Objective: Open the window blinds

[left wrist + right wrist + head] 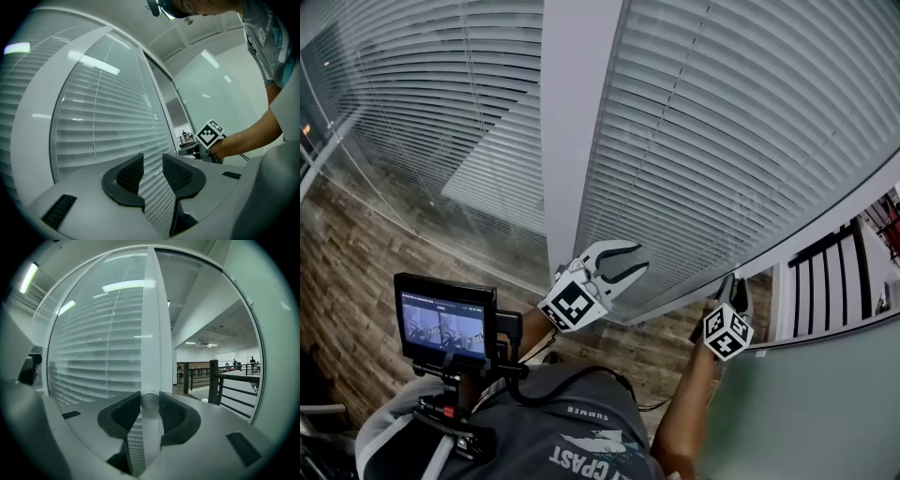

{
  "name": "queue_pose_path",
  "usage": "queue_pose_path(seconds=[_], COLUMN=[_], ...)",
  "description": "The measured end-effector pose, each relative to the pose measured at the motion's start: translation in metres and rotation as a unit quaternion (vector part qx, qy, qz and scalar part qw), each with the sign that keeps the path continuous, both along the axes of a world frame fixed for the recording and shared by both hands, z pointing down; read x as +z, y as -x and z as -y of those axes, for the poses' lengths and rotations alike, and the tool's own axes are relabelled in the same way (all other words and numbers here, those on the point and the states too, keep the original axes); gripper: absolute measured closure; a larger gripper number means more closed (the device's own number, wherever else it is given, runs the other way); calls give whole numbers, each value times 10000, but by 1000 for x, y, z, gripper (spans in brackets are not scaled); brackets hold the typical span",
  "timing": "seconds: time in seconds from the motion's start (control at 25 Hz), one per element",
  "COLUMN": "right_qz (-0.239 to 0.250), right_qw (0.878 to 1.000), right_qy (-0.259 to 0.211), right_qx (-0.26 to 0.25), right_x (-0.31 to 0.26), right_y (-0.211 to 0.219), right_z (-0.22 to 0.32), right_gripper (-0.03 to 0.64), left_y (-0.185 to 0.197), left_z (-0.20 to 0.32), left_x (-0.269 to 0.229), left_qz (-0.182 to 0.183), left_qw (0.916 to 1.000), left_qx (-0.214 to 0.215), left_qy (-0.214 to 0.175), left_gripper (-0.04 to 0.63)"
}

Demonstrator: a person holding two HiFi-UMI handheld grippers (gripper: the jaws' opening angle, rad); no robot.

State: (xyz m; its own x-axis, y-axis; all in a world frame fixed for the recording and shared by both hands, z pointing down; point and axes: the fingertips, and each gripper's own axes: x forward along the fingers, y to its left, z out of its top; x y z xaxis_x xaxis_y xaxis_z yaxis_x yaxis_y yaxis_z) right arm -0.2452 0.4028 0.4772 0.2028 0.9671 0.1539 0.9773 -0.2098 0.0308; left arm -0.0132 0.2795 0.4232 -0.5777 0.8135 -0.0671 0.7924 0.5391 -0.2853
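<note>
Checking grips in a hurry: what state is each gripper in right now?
Left gripper: open, nothing between its jaws.
Right gripper: closed on the blinds' round tilt wand.

- Rod (150,401) between the 2 jaws of the right gripper (150,395): can't tell where it stops and the white window post (152,324) behind begins.
- People (253,361) beyond the railing (234,380): way too tiny.
- Screen (445,326): picture unreadable.
- Shirt (581,427): print chopped by the bottom edge.
</note>
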Motion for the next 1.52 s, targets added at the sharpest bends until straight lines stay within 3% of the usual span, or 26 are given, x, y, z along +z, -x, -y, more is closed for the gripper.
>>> queue_pose_path(seconds=[0.12, 0.24, 0.36, 0.44, 0.56, 0.64, 0.8, 1.0, 1.08, 1.12, 1.16, 1.2, 1.28, 1.36, 1.44, 1.48, 1.52], right_qz=[292, 1226, 2349, 3079, 4049, 4685, 6034, 6916, 7083, 7082, 7011, 6859, 6289, 5325, 4039, 3426, 2895], right_qw=[9996, 9923, 9715, 9503, 9116, 8786, 7849, 6967, 6759, 6760, 6852, 7033, 7594, 8329, 9061, 9330, 9526], right_qy=[47, 151, 284, 393, 625, 825, 1332, 1820, 1920, 1900, 1811, 1664, 1333, 1075, 881, 788, 696], right_qx=[-10, -74, -175, -235, -343, -415, -467, -560, -671, -727, -784, -850, -998, -1059, -902, -764, -617], right_x=[-6, -7, -6, -7, -7, -6, 0, 6, 7, 8, 9, 10, 11, 10, 2, -2, -6], right_y=[3, 1, -5, -7, -10, -12, -14, -11, -9, -8, -6, -5, -7, -12, -10, -6, -2], right_z=[-1, 0, 3, 6, 9, 11, 15, 19, 20, 20, 20, 19, 18, 22, 23, 22, 21], right_gripper=[499, 499, 499, 499, 499, 499, 499, 499, 499, 499, 499, 497, 489, 432, 430, 430, 430], left_y=[3, 5, 6, 7, 10, 11, 12, 16, 16, 17, 18, 18, 19, 16, 11, 10, 9], left_z=[-2, -3, -2, -1, -1, 0, 0, 0, 0, 0, 1, 1, 1, 0, -2, -3, -4], left_x=[-6, -8, -7, -7, -7, -8, -7, -7, -8, -8, -8, -8, -9, -9, -10, -11, -12], left_qz=[26, 16, 26, 29, 29, 26, 22, -1, -4, -2, 0, 0, -3, -18, -16, -9, -7], left_qw=[10000, 10000, 10000, 10000, 9999, 9999, 9999, 9999, 9998, 9998, 9998, 9998, 9998, 9999, 9999, 10000, 10000], left_qx=[0, 27, 45, 59, 95, 108, 124, 168, 177, 183, 192, 200, 201, 164, 107, 85, 74], left_qy=[-10, -2, -8, -17, -26, -27, -33, -28, -35, -44, -52, -53, -36, -4, 18, 24, 29], left_gripper=[463, 463, 463, 463, 463, 463, 463, 463, 463, 463, 463, 463, 463, 463, 463, 463, 463])
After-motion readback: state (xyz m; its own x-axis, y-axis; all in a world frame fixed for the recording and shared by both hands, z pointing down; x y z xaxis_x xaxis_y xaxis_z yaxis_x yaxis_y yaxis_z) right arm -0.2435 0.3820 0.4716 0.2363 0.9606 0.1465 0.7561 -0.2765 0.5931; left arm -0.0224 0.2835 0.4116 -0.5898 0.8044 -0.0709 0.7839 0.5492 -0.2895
